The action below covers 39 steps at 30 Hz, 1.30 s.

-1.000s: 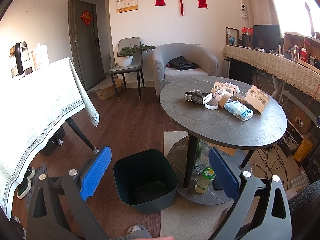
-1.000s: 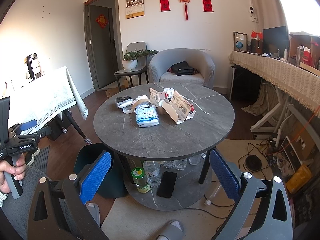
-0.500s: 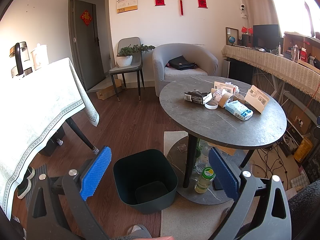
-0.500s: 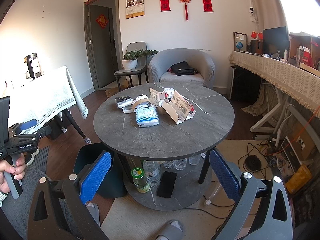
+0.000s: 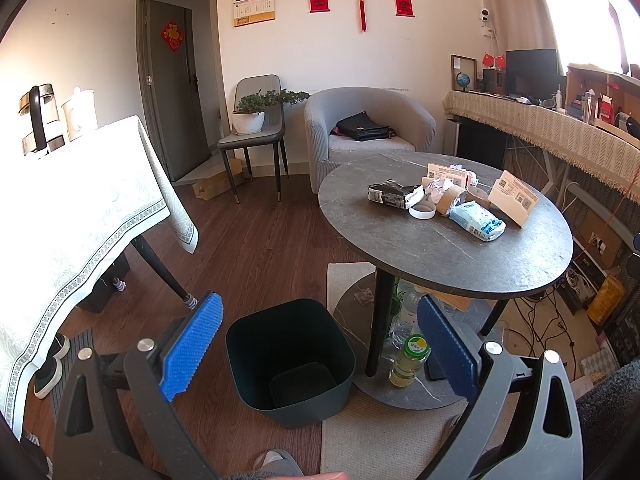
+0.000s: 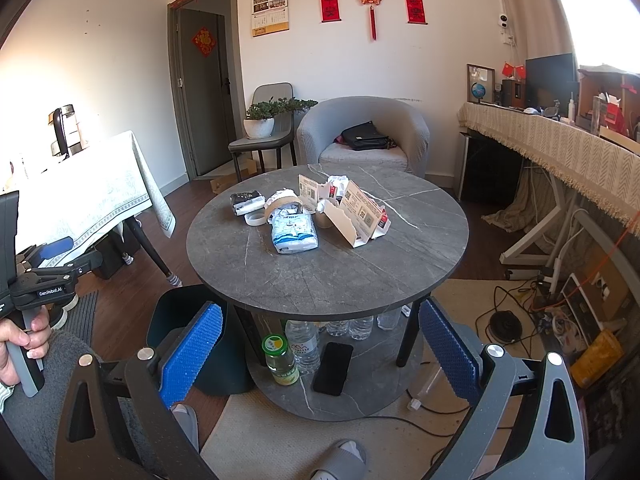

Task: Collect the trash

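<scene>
Trash lies on the round grey table (image 6: 360, 276): a blue-white plastic pack (image 6: 294, 232), a tape roll (image 6: 285, 204), a white ring (image 6: 254, 219), a dark wrapper (image 6: 247, 201), crumpled paper and torn white cartons (image 6: 362, 216). The same pile shows in the left wrist view, with the pack (image 5: 476, 221) and wrapper (image 5: 394, 195). A dark green bin (image 5: 290, 354) stands on the floor left of the table, empty. My left gripper (image 5: 320, 334) is open above the bin. My right gripper (image 6: 318, 338) is open, low before the table's front edge.
The table's lower shelf holds water bottles (image 6: 306, 344), a green-capped jar (image 6: 280, 358) and a black phone (image 6: 333, 368). A white-clothed table (image 5: 68, 216) stands at the left. A grey armchair (image 6: 362, 136) and a chair with a potted plant (image 6: 266, 120) stand behind. Cables (image 6: 516, 312) lie on the floor at the right.
</scene>
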{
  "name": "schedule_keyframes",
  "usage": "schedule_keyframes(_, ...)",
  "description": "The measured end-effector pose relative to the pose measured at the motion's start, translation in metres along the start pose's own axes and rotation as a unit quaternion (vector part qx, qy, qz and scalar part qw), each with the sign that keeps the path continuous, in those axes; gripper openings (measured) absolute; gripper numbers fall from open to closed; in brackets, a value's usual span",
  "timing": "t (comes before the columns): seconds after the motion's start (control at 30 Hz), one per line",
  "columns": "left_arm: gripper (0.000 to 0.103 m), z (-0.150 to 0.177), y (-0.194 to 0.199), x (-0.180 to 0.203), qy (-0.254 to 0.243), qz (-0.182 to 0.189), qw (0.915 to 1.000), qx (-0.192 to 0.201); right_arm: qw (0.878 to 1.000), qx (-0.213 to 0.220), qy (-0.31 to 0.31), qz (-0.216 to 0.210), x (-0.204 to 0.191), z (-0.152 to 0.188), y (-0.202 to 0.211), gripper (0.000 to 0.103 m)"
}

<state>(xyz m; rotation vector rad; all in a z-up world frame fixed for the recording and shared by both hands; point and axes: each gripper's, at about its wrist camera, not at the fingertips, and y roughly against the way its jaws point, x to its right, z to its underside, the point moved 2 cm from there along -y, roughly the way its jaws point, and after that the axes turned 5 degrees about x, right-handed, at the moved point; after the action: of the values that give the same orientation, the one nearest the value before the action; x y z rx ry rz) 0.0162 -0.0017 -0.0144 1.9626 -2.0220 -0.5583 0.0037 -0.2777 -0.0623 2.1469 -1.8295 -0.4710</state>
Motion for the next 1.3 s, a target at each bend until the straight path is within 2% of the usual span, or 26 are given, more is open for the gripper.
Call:
schedule_keyframes(0.4, 0.099, 0.000, 0.001, 0.002, -0.002, -0.002, 1.0000, 0.002, 1.000, -0.002, -0.002, -0.001, 0.001, -0.002, 0.001, 0.100)
schedule_keyframes(0.63, 0.099, -0.004, 0.008, 0.002, 0.004, -0.003, 0.9999, 0.011, 0.999, -0.018, -0.030, -0.027, 0.009, 0.001, 0.004, 0.100)
schedule_keyframes(0.77, 0.099, -0.008, 0.013, 0.000, 0.009, -0.017, 0.9997, 0.012, 0.999, -0.025, -0.006, -0.025, -0.005, -0.002, 0.010, 0.100)
schedule_keyframes(1.03, 0.099, -0.018, 0.027, -0.001, 0.049, 0.000, 0.9988, -0.003, 0.999, -0.013, 0.024, -0.018, -0.019, -0.033, 0.022, 0.100)
schedule_keyframes(1.1, 0.099, -0.023, 0.028, 0.003, 0.059, 0.018, 0.9981, -0.005, 0.999, -0.016, 0.034, -0.016, -0.018, -0.043, 0.018, 0.100)
schedule_keyframes(1.2, 0.095, -0.033, 0.034, 0.010, 0.075, 0.037, 0.9963, 0.022, 0.999, -0.017, 0.043, -0.025, -0.015, -0.058, 0.008, 0.100)
schedule_keyframes(1.3, 0.094, -0.042, 0.030, 0.025, 0.069, 0.051, 0.9960, 0.027, 0.998, -0.014, 0.048, -0.036, -0.008, -0.069, -0.009, 0.100)
